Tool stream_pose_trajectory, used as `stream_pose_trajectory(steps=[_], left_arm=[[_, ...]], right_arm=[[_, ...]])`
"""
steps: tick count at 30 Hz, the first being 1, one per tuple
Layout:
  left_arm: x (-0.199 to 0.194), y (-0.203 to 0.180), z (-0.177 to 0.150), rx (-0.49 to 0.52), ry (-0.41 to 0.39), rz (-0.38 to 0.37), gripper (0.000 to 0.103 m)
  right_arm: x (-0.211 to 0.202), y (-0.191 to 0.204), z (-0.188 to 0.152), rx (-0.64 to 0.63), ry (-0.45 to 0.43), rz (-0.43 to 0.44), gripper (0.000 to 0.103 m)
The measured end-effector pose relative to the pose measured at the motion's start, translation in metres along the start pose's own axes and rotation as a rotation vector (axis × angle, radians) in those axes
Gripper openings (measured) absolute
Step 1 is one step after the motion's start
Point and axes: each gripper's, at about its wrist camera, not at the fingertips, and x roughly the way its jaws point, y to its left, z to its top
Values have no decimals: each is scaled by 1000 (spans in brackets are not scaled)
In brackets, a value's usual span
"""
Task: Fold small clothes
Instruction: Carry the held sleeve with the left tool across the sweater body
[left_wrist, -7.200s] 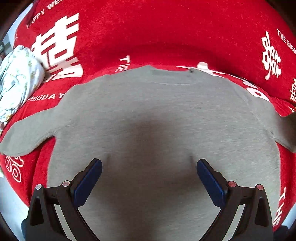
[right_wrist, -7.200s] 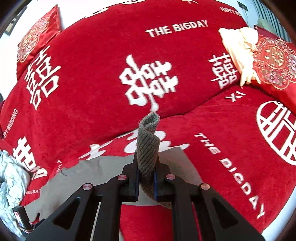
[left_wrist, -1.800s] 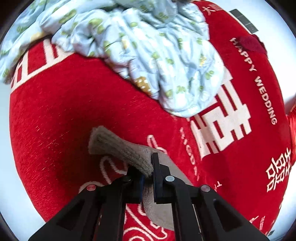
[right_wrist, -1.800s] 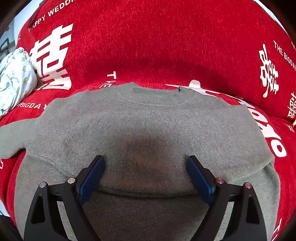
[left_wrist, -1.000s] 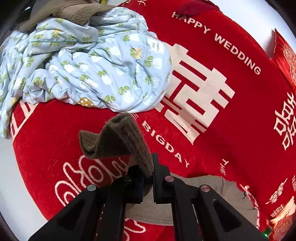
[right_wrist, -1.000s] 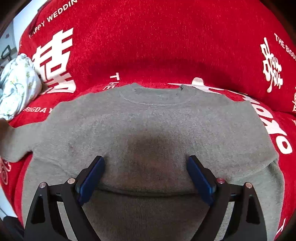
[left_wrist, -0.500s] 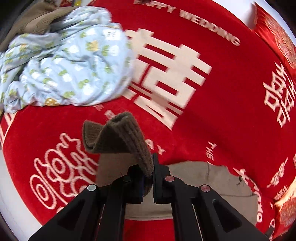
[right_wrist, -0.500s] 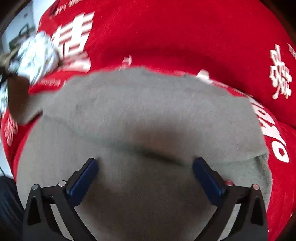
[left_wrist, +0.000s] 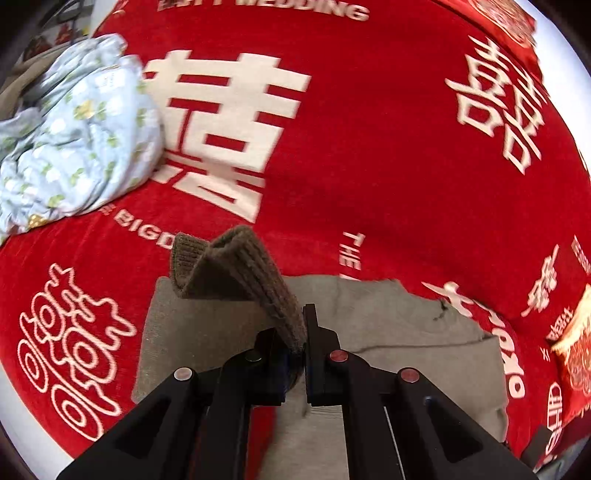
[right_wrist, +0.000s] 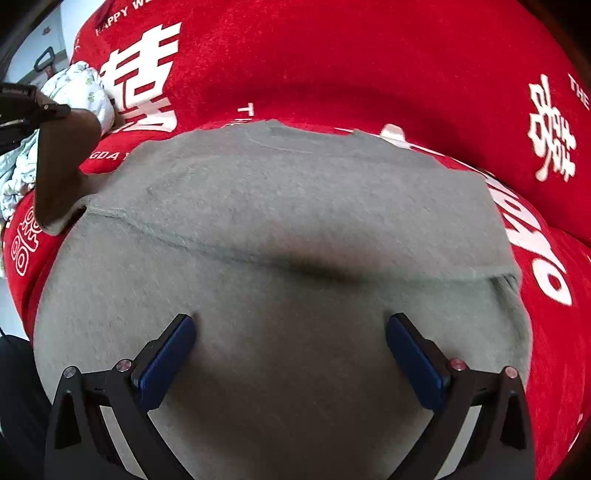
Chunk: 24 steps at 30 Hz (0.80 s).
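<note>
A grey knit sweater (right_wrist: 295, 229) lies flat on a red printed blanket (right_wrist: 332, 66). Its right sleeve is folded across the chest. My left gripper (left_wrist: 303, 347) is shut on the left sleeve cuff (left_wrist: 236, 269) and holds it lifted above the sweater body (left_wrist: 388, 325). In the right wrist view that lifted sleeve (right_wrist: 59, 166) hangs at the far left. My right gripper (right_wrist: 290, 339) is open and empty, fingers spread low over the sweater's lower front.
A crumpled light blue patterned garment (left_wrist: 74, 140) lies on the blanket at the left, also in the right wrist view (right_wrist: 79, 88). A red embroidered cushion (left_wrist: 576, 369) sits at the right edge. The blanket's edge drops off at the left.
My left gripper has carried the sleeve cuff up and to the right, over the sweater body. My right gripper has lowered and shifted slightly over the sweater, still open.
</note>
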Motion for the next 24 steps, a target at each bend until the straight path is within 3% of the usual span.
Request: stream_pose_trajectory(steps=[24], left_arm=[[16,-188,-36,181,49,-92,7]], right_arm=[[-26,-13,-43,-141,-105,88,103]])
